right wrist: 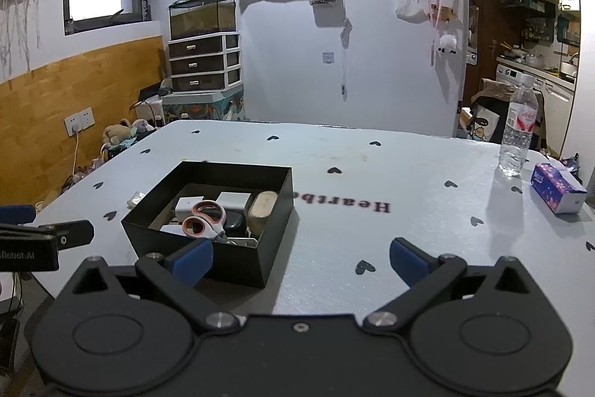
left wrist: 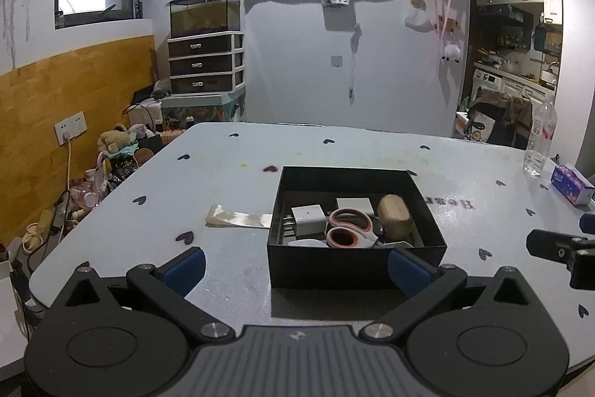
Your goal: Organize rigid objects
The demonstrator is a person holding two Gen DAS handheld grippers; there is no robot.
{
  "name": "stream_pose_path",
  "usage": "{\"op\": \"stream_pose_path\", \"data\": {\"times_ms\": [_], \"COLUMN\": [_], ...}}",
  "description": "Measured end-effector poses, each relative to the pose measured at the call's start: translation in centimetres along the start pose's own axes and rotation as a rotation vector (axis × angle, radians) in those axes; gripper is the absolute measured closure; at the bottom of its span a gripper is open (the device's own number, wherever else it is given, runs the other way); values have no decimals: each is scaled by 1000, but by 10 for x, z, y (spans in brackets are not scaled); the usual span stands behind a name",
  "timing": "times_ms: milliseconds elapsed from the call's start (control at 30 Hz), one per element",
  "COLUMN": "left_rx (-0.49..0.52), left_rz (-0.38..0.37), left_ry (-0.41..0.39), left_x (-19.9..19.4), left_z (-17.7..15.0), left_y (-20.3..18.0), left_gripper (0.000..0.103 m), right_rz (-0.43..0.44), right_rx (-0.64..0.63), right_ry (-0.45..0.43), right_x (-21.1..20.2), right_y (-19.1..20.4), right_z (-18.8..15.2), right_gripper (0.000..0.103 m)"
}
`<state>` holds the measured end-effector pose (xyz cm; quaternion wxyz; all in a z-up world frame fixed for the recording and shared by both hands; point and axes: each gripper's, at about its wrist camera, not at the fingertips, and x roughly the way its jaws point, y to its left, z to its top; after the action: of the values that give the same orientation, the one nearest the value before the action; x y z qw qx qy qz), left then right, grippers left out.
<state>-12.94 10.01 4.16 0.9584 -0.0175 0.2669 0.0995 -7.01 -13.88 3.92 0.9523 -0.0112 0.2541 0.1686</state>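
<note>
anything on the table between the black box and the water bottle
Nothing stands there. In the right wrist view the stretch of table between the black box and the water bottle is bare, showing only printed hearts and lettering.

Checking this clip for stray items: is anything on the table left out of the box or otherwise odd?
One thing stands out: a pale, shiny flat packet lies on the table just left of the black box, while the scissors and white chargers sit inside. Both grippers, left and right, are open and hold nothing. Nothing looks spilled or damaged.
</note>
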Motion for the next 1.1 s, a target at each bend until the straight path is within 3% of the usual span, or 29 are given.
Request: {"op": "stream_pose_path", "data": {"times_ms": [1100], "left_rx": [6], "left_rz": [-3], "left_ry": [-3], "left_x": [0], "left_z": [-1], "left_y": [-2], "left_gripper": [0], "right_rz": [-25], "right_rx": [23], "right_ry": [11], "right_x": [1], "right_y": [-10], "right_z": [-4], "right_gripper": [1]}}
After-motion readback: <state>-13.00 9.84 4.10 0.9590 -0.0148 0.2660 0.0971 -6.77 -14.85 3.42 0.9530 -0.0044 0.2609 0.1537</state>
